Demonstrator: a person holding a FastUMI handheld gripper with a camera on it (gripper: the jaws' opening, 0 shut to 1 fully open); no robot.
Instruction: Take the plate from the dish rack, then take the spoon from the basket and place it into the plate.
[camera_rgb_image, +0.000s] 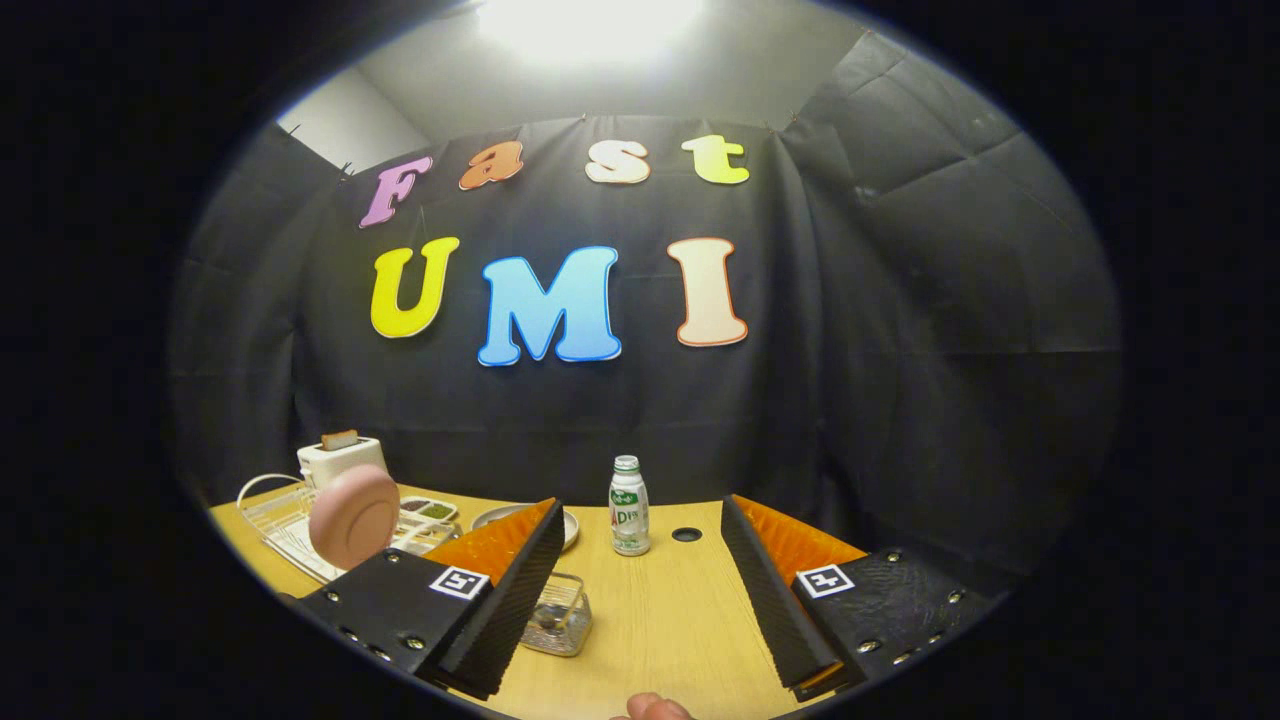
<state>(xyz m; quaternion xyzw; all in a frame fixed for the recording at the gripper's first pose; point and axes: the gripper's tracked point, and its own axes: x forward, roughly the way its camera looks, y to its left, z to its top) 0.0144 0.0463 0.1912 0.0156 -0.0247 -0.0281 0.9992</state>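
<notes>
Gripper (640, 590), fingers spread wide and holding nothing, over bare wooden table (680, 620); pink plate (353, 517) upright in white dish rack (290, 530) at ten o'clock; wire basket (560, 615) beside the left finger; bottle (629, 506) at twelve, near the table's far edge.

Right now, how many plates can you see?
2: a pink plate upright in the dish rack, and a grey plate flat on the table, partly behind the left finger of the open tongs. More may be hidden.

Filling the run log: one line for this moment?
gripper: open, empty | pink plate: upright in dish rack | basket: beside left finger | stage: nothing taken
</notes>
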